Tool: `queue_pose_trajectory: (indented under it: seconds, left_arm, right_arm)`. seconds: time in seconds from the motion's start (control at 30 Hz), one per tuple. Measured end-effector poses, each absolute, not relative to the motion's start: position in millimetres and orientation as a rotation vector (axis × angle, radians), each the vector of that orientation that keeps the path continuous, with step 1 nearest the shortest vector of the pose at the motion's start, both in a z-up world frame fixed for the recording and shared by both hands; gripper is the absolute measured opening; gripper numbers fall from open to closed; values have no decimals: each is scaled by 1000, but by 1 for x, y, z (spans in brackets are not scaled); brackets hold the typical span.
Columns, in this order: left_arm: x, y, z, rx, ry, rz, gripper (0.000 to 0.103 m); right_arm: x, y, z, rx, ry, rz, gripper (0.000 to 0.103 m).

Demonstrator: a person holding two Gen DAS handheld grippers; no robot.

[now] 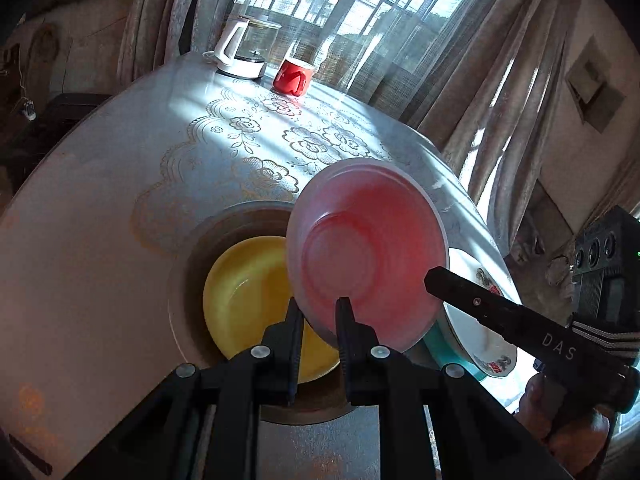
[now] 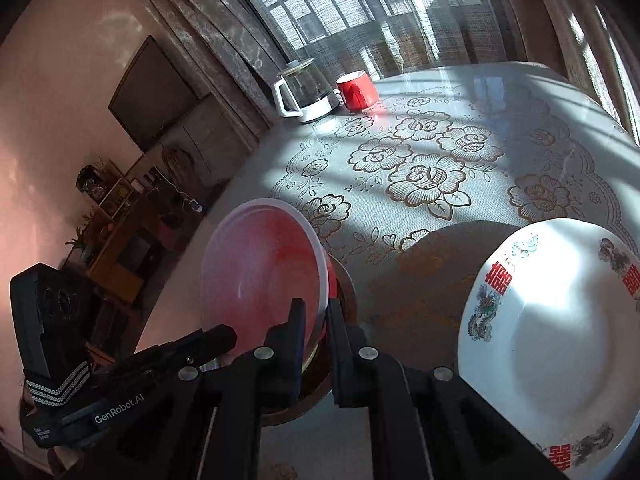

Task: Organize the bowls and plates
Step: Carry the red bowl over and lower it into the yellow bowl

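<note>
Left claw (image 1: 318, 312) clamped on near rim of pink bowl (image 1: 366, 252), tilted above yellow plate (image 1: 252, 300). Right claw (image 2: 316, 316) clamped on same bowl's rim; white plate (image 2: 560, 344) beside bowl on surface (image 2: 420, 140).

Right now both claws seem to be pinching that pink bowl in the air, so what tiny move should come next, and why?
Probably ease the pink bowl down onto the yellow plate. Both the left gripper and right gripper clamp its rim, it hangs tilted, and the plate lies just below, so levelling and lowering looks natural.
</note>
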State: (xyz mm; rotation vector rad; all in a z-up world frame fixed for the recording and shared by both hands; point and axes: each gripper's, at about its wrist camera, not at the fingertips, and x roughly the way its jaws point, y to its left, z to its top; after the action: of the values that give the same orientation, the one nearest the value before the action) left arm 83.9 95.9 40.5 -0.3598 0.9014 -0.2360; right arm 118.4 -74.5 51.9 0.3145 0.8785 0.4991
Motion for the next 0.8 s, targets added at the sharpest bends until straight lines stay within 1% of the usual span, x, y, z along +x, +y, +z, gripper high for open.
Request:
queue_pose_trajectory:
  seconds: [0.33,0.8]
  left_arm:
    - [64,118,29,-392,926,-201,16]
    - [65,124,15,-387,971,-193,16]
  right_arm:
    - [109,-48,44,288,919,538,10]
    - [108,-39,26,286,984,528,12]
